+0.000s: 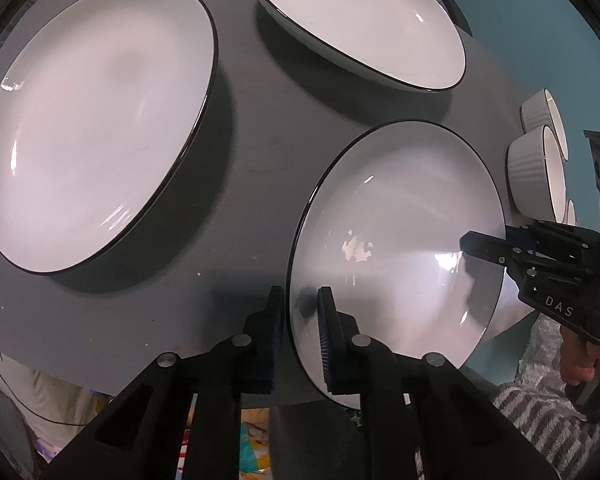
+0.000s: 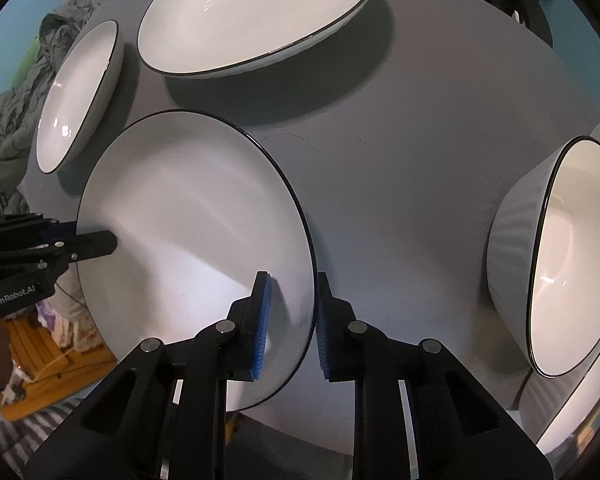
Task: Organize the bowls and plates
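A white plate (image 1: 400, 220) with a thin black rim lies at the near edge of the grey table (image 1: 256, 168). My left gripper (image 1: 300, 290) is shut on its near-left rim, one blue pad outside and one over the inside. In the right wrist view the same plate (image 2: 188, 208) has its right rim between the pads of my right gripper (image 2: 293, 276). Those pads stand narrowly apart, and a strip of white shows between the inner pad and the rim. Each gripper also shows in the other's view: the right gripper (image 1: 466, 242) and the left gripper (image 2: 104, 242) sit on opposite sides of the plate.
A large plate (image 1: 96, 120) lies to the left and another plate (image 1: 360, 20) at the back. Two ribbed white bowls (image 1: 536, 172) stand at the right, one bowl (image 2: 560, 256) close to my right gripper. The table edge runs just below both grippers, with a person's hand beyond.
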